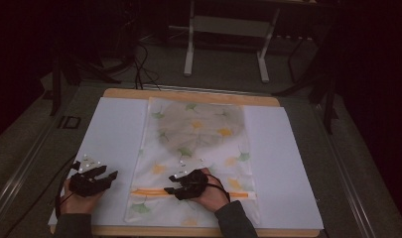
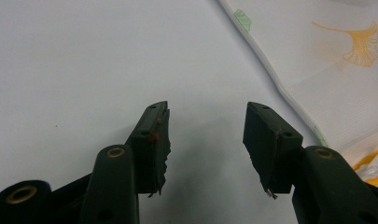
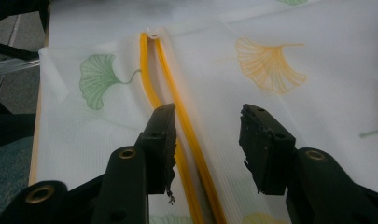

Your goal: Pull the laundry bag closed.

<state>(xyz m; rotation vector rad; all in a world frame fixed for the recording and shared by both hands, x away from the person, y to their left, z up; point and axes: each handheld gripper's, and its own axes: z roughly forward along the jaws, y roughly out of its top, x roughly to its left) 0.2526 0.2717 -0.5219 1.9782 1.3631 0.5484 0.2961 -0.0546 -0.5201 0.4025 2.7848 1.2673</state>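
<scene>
White sheet (image 1: 114, 139) covering a wooden table (image 1: 188, 95); metal stand (image 1: 228, 44) behind

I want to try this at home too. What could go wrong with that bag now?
The right gripper hangs open over the orange zipper of the mesh bag. Its jaws might pinch the thin mesh along with the zipper and snag it. The left gripper is open beside the bag, on the white sheet, so the bag could slide when pulled.

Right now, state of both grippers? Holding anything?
Left gripper: open, empty, over the white sheet.
Right gripper: open, empty, above the orange zipper of the white leaf-printed mesh bag.
</scene>
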